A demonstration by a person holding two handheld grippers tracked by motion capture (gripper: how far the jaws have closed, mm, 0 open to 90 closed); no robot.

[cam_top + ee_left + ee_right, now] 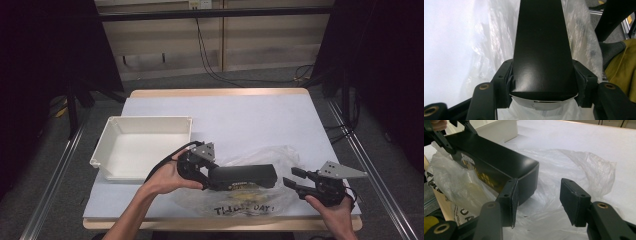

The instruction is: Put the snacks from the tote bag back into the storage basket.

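Left gripper [212,176] clamps one end of the long matte-black rectangular box [243,176], held above the crinkled clear plastic bag [260,200] on the table's pale-grey mat [240,120]. Right gripper [295,178] gapes wide, nothing between its flat pads, just beside the box's rounded far end. White rectangular plastic tray [142,145] sits left.

Long box [243,176]: glossy black, small yellow print on its side. Under it, plastic bag [260,195]: clear, whitish, dark lettering along the edge. Left of the box, tray [116,160]: plain off-white. Table cover [240,120]: pale lavender-white; tan wood rim. Both grippers, left gripper [204,176] and right gripper [296,178]: black, grey top plates.
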